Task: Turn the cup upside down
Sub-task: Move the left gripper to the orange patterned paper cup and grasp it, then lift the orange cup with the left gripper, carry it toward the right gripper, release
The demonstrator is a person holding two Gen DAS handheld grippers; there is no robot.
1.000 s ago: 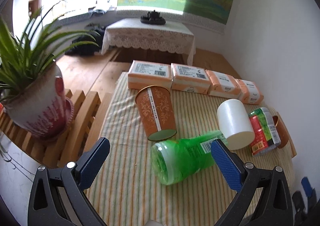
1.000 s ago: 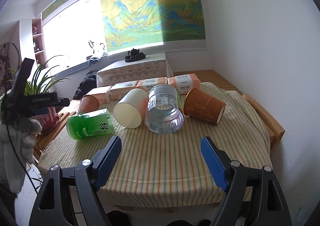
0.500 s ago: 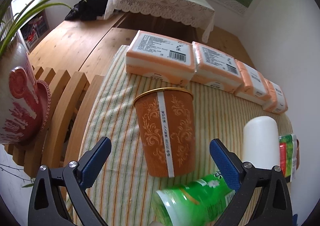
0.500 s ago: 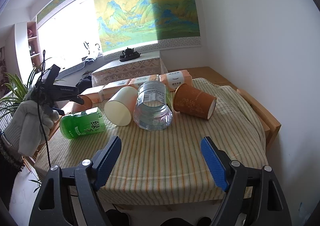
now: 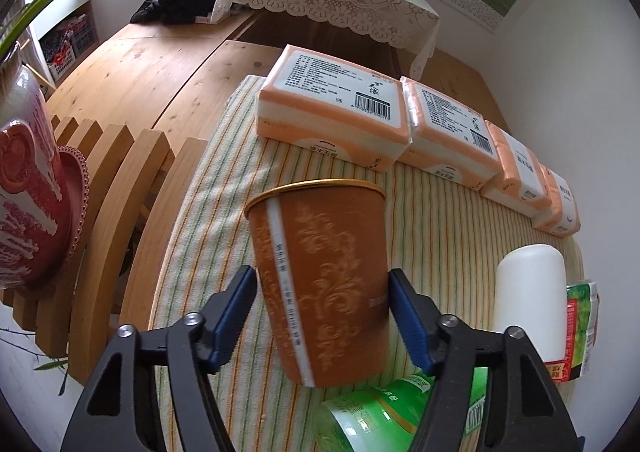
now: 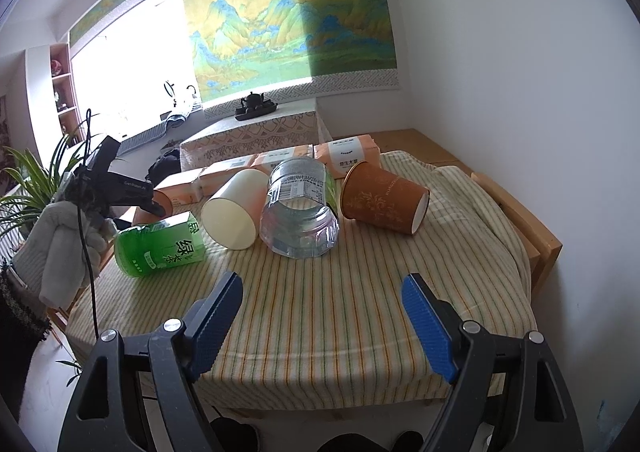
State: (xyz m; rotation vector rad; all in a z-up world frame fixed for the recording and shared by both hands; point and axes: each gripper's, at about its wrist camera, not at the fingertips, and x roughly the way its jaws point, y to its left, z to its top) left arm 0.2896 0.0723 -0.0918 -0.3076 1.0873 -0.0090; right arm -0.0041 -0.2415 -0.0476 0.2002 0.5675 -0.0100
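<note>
Left tool (image 5: 322, 294) bracketing orange floral paper cup (image 5: 320, 276) lying on striped-cloth bench (image 5: 440, 219), pads touching or nearly so; firm grip not confirmed. Advising: squeeze mid-wall gently, thin paper crushing easily; lift clear of green plastic bottle (image 5: 384, 412) before rotating. Right tool (image 6: 322, 312) hanging open, empty, near bench edge. Tissue packs (image 5: 332, 111) sitting behind cup.

Daylight floods from the blown-out window (image 6: 120, 83) — fisheye bends edges into dark corners; the near cup (image 5: 320, 284) blurs slightly.
</note>
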